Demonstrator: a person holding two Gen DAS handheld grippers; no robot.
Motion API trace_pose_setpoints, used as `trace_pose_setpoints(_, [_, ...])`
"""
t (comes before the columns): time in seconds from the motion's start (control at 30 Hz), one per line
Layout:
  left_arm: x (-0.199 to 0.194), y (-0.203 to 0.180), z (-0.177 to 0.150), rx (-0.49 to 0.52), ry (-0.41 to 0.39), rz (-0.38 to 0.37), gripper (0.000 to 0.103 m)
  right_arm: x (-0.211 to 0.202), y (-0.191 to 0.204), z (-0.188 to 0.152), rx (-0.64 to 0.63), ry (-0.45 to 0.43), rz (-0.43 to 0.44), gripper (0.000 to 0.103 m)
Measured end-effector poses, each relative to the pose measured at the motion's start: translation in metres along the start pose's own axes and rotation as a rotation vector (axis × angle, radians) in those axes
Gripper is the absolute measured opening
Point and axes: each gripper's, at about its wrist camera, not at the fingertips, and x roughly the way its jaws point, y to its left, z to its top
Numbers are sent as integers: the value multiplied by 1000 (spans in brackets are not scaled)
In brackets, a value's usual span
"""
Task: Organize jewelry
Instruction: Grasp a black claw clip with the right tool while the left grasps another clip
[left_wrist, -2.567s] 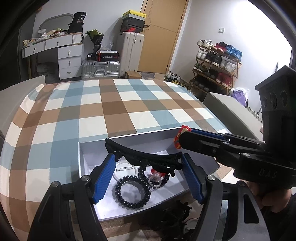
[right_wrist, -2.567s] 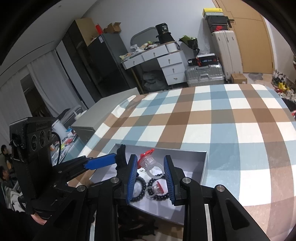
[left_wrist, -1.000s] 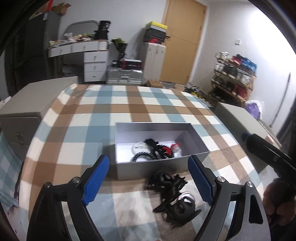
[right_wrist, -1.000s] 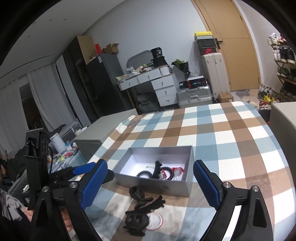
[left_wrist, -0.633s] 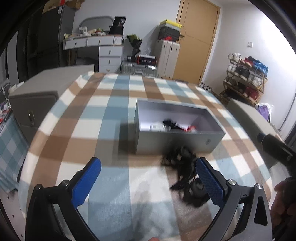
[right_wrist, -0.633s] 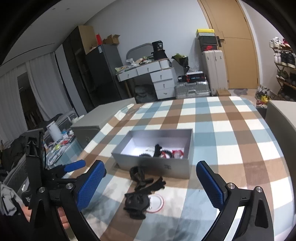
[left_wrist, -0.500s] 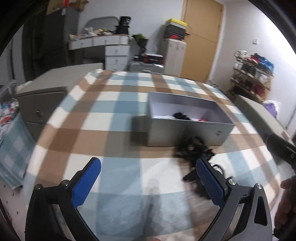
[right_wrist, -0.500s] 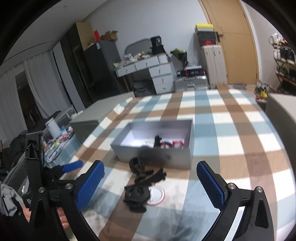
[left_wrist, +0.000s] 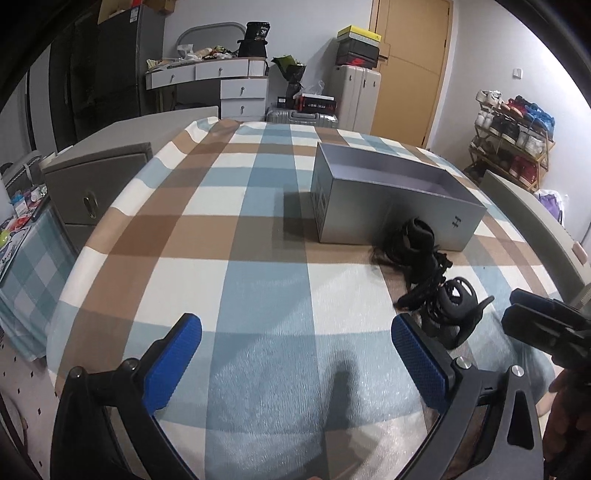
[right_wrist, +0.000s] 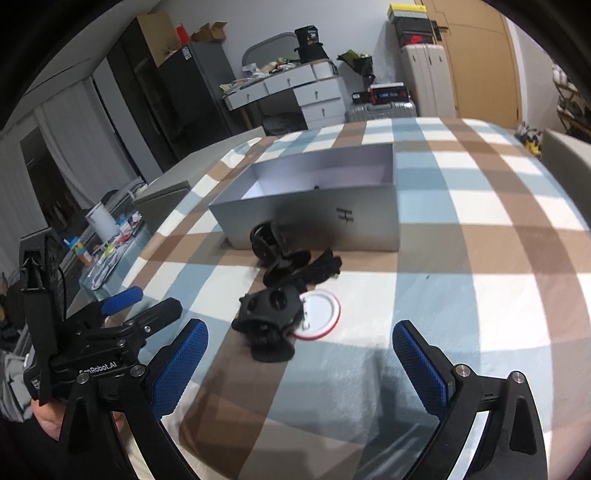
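Note:
A grey open box stands on the checked tablecloth; it also shows in the right wrist view. Its contents are hidden by its wall. In front of it lies a heap of black hair clips and ties, also in the right wrist view, with a white round badge with a red rim beside it. My left gripper is open and empty, low over the cloth, left of the heap. My right gripper is open and empty, short of the heap.
The round table has a blue, brown and white cloth. A grey cabinet stands at its left. A dresser, suitcases and a shoe rack stand behind.
Both grippers let go of a black clip and a ring over the box, opened wide and pulled back and down toward the table's near edge. The left view swung left.

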Motion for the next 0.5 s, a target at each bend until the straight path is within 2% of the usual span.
trace_pose_setpoints(0.23, [4,1,-6,-1,25,-2,100,8,9,0,-23,-4,18,99])
trace_pose_setpoints(0.5, [4,2,-7,-7,37,1,100,21,18,5,-46,14,28,84])
